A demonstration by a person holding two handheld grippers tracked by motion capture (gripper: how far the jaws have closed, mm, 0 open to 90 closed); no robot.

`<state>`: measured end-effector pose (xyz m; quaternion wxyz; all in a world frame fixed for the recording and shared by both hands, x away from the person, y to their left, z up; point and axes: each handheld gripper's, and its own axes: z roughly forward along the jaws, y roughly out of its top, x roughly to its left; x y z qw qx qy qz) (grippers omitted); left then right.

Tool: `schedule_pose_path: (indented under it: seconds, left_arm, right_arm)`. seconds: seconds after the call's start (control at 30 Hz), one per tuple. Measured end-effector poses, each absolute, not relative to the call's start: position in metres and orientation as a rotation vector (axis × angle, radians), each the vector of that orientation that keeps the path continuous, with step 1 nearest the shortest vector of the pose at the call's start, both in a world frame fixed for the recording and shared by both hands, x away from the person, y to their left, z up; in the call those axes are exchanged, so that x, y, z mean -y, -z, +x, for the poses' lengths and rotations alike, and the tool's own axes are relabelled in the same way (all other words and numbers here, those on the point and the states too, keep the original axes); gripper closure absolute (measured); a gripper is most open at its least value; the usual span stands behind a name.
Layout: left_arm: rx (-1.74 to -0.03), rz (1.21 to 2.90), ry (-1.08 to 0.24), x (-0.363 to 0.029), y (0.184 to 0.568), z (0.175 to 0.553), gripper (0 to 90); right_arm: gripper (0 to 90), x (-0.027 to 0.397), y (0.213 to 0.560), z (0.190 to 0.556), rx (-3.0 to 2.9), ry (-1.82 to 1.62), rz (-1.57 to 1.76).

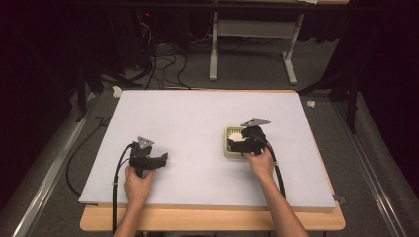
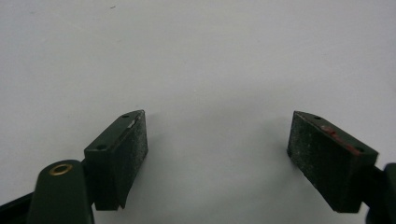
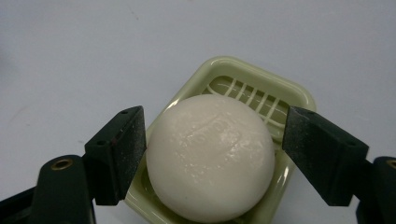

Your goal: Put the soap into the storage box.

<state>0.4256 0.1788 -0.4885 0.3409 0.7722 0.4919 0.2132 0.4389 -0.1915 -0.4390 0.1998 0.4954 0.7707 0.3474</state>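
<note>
A round white soap bar (image 3: 210,149) lies in a pale green slotted soap dish (image 3: 301,93) on the white table. My right gripper (image 3: 212,154) straddles the soap. Its left pad sits right against the soap's side, while a narrow gap separates the right pad from it, so the jaws are open. In the high view the right gripper (image 1: 238,143) covers most of the dish (image 1: 228,149), and the soap (image 1: 235,135) peeks out at its far left. My left gripper (image 2: 217,149) stands wide open over bare table, at the front left (image 1: 159,161) in the high view.
The white tabletop (image 1: 197,113) rests on a wooden board whose front edge (image 1: 212,219) runs near the person's forearms. Beyond the table are cables (image 1: 158,59) on the floor and a grey metal stand (image 1: 252,44).
</note>
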Motion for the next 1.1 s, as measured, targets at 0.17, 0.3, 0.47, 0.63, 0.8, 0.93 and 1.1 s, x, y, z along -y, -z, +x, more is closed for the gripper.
schedule_pose_path:
  seconds: [0.17,0.3,0.47,0.63,0.8,0.93,1.1]
  left_arm:
    - [-1.28,2.009,-0.554,-0.179,0.489,0.426,20.5]
    - [-1.28,2.008,-0.553,-0.179,0.489,0.426,20.5]
    - [-1.28,2.008,-0.553,-0.179,0.489,0.426,20.5]
    - [-1.28,2.008,-0.553,-0.179,0.489,0.426,20.5]
    - [-1.28,2.008,-0.552,-0.179,0.489,0.426,20.5]
    - [-1.28,2.008,-0.552,-0.179,0.489,0.426,20.5]
    - [-1.28,2.008,-0.553,-0.179,0.489,0.426,20.5]
  right_arm:
    - [23.4,0.197,0.433,0.435,-2.126,-1.009,1.385]
    - [24.5,0.202,0.428,0.432,-2.109,-1.034,1.374]
    - [25.0,0.207,0.423,0.427,-2.095,-1.041,1.365]
    - [25.2,0.213,0.419,0.424,-2.072,-1.061,1.365]
    - [25.3,0.218,0.416,0.421,-2.06,-1.067,1.364]
    - [25.4,0.221,0.414,0.419,-2.052,-1.075,1.362]
    - [25.5,0.226,0.412,0.416,-2.041,-1.079,1.364]
